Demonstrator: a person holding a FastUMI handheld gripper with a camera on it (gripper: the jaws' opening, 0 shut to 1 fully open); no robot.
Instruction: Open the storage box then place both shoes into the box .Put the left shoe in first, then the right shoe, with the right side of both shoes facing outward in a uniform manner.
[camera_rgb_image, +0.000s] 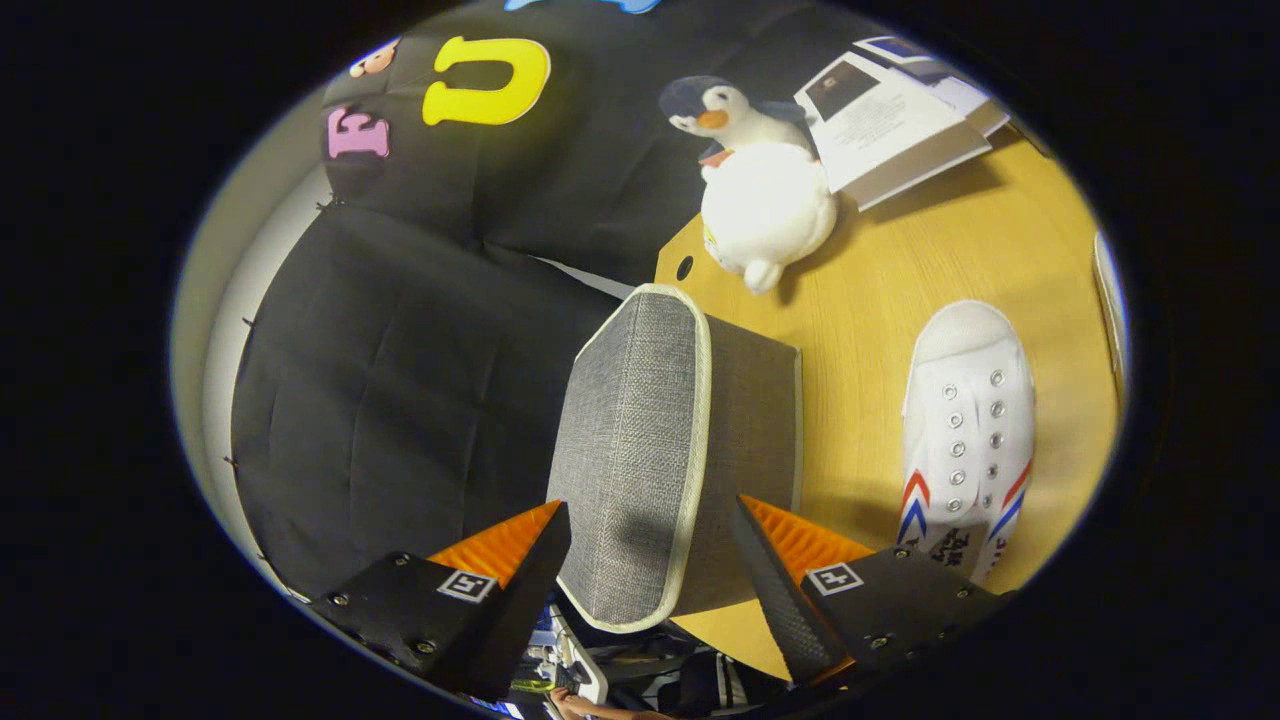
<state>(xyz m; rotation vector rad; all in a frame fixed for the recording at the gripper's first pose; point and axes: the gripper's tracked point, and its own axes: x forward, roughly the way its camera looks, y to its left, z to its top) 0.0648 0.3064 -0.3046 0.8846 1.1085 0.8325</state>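
Gripper view: soft, light fabric storage box lid (640, 440) is seen between spread fingers (530, 570) of gripper (650, 560), its stiffer piped edge judged best hold w/o slipping.

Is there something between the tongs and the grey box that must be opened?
Nothing visible stands between them. The grey storage box already lies between the two open fingers of the tongs, which do not press on it. The white shoe and the penguin toy lie off to the side on the table.

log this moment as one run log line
tongs: open, straddling grey storage box lid | one white shoe on table beside box | plush penguin beyond
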